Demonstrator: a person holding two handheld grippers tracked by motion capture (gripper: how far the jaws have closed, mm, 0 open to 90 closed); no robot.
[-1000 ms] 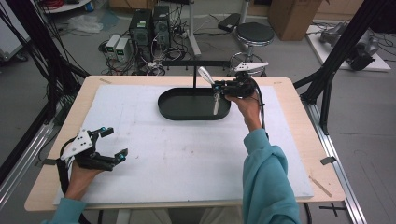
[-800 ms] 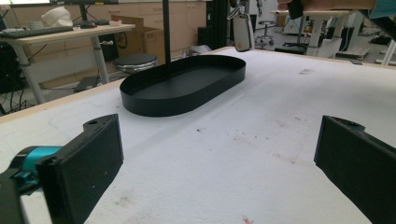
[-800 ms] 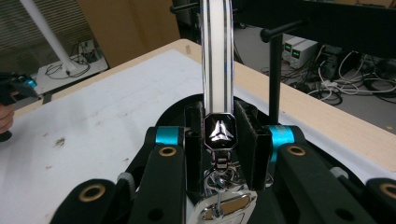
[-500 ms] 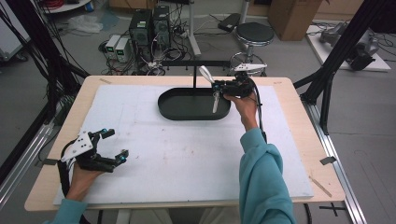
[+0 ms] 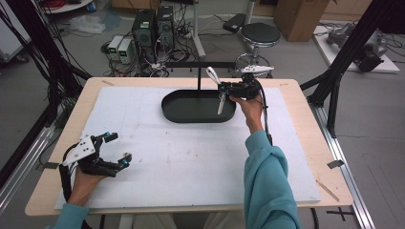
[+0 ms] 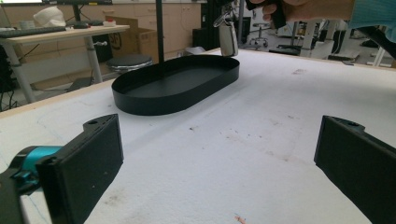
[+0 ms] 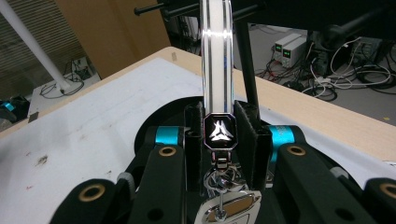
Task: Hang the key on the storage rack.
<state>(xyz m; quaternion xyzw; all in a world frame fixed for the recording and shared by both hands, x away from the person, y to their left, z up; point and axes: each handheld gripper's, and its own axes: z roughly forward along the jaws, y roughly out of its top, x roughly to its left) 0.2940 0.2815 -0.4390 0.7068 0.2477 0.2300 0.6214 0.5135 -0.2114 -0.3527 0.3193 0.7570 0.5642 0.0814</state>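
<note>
- The right tongs (image 5: 223,89) stay clenched on a shiny metal keychain (image 7: 217,74), whose tag dangles over the right end of the black oval tray (image 5: 172,109).
- Compared with 1 second ago, they sit slightly lower over the tray.
- The left tongs (image 5: 117,149) are released, grasping nothing, and rest unmoved on the white desk (image 5: 191,157) near its front left corner, well apart from the tray.
</note>
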